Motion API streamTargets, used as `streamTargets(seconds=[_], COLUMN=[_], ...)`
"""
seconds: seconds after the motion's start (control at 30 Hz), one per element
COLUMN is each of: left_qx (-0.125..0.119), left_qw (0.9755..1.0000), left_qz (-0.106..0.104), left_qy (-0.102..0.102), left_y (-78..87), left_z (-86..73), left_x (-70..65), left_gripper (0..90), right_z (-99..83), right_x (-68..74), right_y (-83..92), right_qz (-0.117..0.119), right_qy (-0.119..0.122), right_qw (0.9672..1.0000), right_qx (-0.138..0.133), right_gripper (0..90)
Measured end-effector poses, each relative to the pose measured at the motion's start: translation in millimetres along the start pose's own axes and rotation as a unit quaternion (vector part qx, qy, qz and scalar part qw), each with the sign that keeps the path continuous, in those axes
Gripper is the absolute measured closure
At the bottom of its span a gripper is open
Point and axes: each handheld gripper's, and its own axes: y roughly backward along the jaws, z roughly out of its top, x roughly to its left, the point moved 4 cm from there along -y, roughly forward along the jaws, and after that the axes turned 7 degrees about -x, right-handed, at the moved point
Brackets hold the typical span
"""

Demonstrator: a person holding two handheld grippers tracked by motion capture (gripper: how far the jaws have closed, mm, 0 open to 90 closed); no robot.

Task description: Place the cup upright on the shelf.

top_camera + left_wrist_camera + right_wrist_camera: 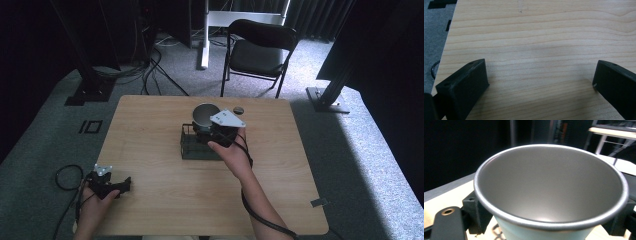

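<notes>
A metal cup [204, 114] with a grey inside and pale blue outside is held above a dark wire rack [196, 145] near the table's middle. My right gripper [212, 131] is shut on the cup [551, 192], whose rim sits between the two black jaws; the cup looks empty. My left gripper [121, 184] rests at the table's front left corner, jaws open wide over bare wood [541, 62], with nothing between them.
A small dark round object [238, 109] lies behind the cup near the table's far edge. A black folding chair [260, 50] stands beyond the table. Cables [65, 177] trail on the floor at the left.
</notes>
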Motion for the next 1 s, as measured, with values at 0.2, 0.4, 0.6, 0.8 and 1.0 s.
streamTargets(seconds=[0.2,0.4,0.6,0.8,1.0], left_qx=[0.000,-0.001,0.000,0.000,0.000], left_qw=[1.0000,1.0000,1.0000,1.0000,1.0000], left_qz=[0.000,0.000,0.000,0.000,0.000], left_qy=[0.000,0.001,0.000,0.000,0.000], left_y=[-0.1,-0.1,-0.1,0.0,0.0], left_z=[0.0,0.0,0.0,-0.1,-0.1], left_x=[0.0,-0.1,0.0,-0.1,0.0], left_gripper=[0.2,0.2,0.2,0.2,0.2], right_z=[-7.8,-22.7,-41.0,-59.0,-72.7], right_x=[-21.4,-39.6,-49.2,-52.5,-51.1], right_y=[-0.1,-2.3,-7.6,-12.8,-17.4], right_qz=[-0.052,-0.109,-0.133,-0.140,-0.148], right_qy=[-0.017,-0.024,-0.027,-0.047,-0.050], right_qw=[0.9985,0.9937,0.9904,0.9885,0.9868], right_qx=[0.005,0.012,0.026,0.032,0.042], right_gripper=[14.1,14.0,14.1,14.0,14.0])
